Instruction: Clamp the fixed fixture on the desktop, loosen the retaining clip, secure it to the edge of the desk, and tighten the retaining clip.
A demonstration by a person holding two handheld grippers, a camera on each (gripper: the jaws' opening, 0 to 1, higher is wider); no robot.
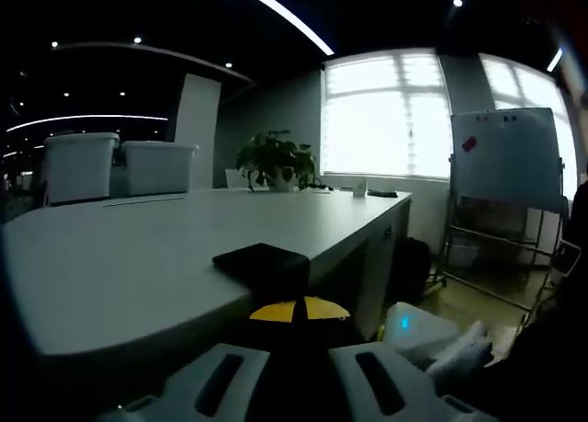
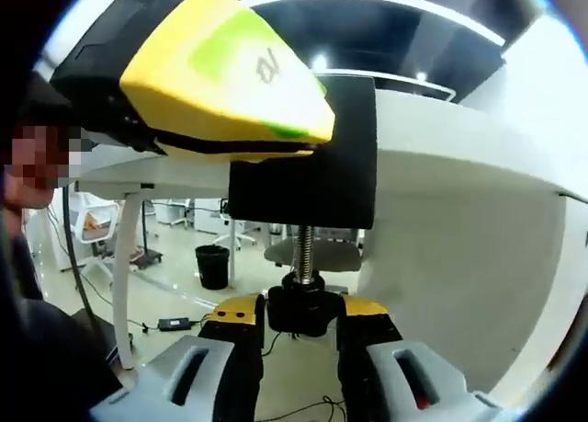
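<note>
The black-and-yellow clamp [image 2: 230, 82], its matte black C-frame straddling the white bench [image 1: 138, 256] edge and its threaded steel screw [image 2: 304, 247] hanging below, has its black knob [image 2: 303, 307] pinched by the right hand-held gripper [image 2: 301, 344]; the left hand-held gripper [image 1: 292, 367] grips the yellow end.

fixture [image 1: 262, 259] on desk [image 1: 110, 266] edge, plant [image 1: 274, 158] behind
</note>
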